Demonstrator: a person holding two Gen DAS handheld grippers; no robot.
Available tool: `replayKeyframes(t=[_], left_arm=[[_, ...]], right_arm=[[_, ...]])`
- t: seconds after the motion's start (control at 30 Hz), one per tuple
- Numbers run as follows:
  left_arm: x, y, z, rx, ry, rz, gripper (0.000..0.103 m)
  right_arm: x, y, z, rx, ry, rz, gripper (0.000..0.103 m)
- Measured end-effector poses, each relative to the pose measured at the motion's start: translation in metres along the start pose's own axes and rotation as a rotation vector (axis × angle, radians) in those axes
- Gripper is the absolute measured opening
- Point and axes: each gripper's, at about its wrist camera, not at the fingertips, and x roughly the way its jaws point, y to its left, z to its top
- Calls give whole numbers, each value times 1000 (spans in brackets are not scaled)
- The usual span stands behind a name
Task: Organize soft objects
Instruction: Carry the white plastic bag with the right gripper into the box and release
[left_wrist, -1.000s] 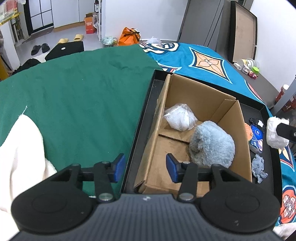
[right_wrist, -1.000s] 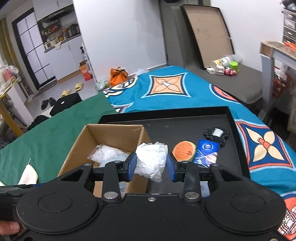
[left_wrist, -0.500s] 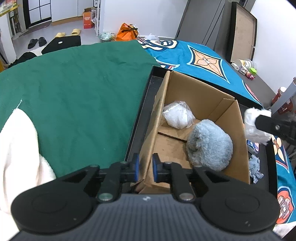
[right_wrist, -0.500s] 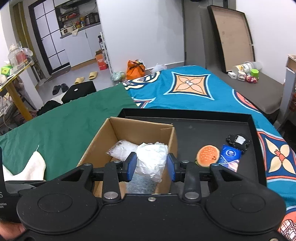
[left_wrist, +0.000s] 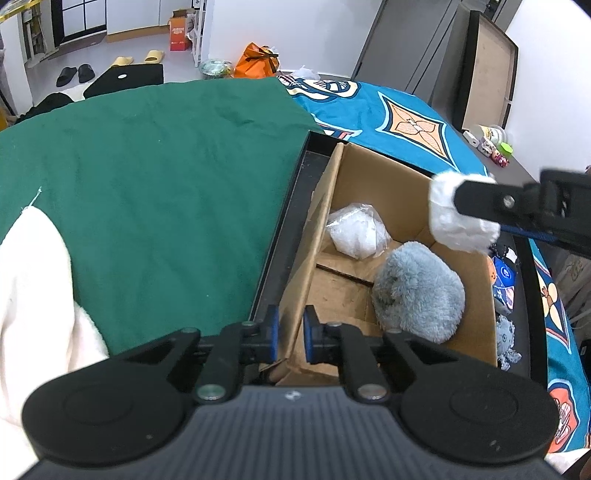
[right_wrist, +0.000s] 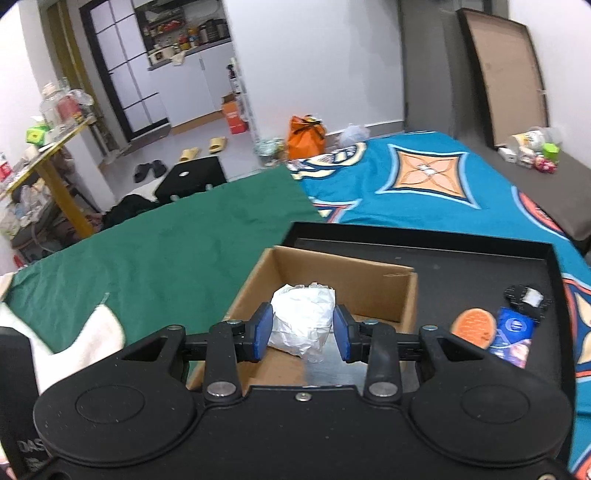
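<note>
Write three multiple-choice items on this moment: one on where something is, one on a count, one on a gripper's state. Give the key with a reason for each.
1. Where does the fluffy grey-blue toy lie?
A. on the green cloth
B. inside the cardboard box
C. on the black tray beside the box

2. How many soft things already lie inside the box?
A. two
B. none
C. four

3. What is the left gripper doing?
A. standing wide open above the box
B. holding a white bundle
C. pinching the box's near wall

Key:
1 B, the toy sits on the box floor against its right wall.
2 A, only the toy and a clear bag of white stuffing lie inside; the white bundle in the right gripper hangs above the box.
3 C, its blue pads stand on either side of the cardboard edge, closed on it.
</note>
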Motion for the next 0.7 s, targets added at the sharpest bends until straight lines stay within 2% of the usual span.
replayKeyframes(t=[0.13, 0.17, 0.2, 0.4, 0.7], left_arm=[[0, 1, 0, -6, 0, -4, 12], [0, 2, 0, -8, 0, -5, 12], [0, 2, 0, -9, 0, -6, 12], [0, 2, -1, -5, 0, -8, 13], [-1, -4, -1, 34, 4, 14, 17]], right_arm=[[4, 9, 4, -7, -4, 41, 39], [5, 10, 6, -8, -3, 36, 51], [7, 11, 6, -9, 2, 27, 58], [7, -7, -1, 36, 22, -9, 59], [-12, -46, -31, 96, 37, -95, 61]])
